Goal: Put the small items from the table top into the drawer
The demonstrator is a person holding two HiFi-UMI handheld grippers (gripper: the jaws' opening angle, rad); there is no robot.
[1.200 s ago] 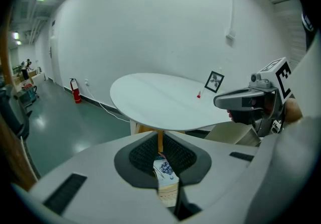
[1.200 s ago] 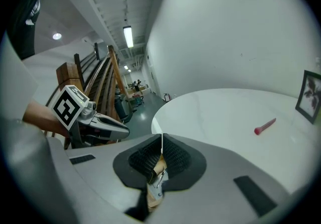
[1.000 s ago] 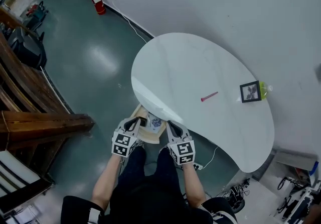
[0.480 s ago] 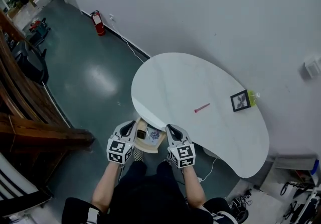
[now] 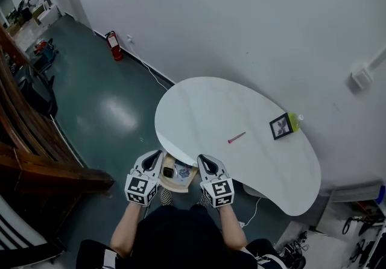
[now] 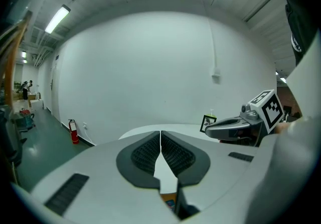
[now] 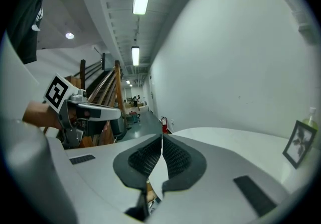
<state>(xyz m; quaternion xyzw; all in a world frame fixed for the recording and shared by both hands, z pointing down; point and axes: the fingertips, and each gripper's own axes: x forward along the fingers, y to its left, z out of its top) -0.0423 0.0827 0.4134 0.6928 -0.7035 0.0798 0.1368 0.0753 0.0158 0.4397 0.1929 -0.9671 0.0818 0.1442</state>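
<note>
The left tongs [image 5: 157,155] and right tongs [image 5: 204,160] hung clenched and empty, lower centre, flanking the open drawer [image 5: 178,184]; a red pen [image 5: 236,137] lay on the tabletop [image 5: 199,108].

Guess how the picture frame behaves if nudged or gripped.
The frame stands near upright on the table, so a push high up would probably tip it. It looks thin and rigid, likely light. The glossy top may let it slide; the bottle just behind could get knocked.
</note>
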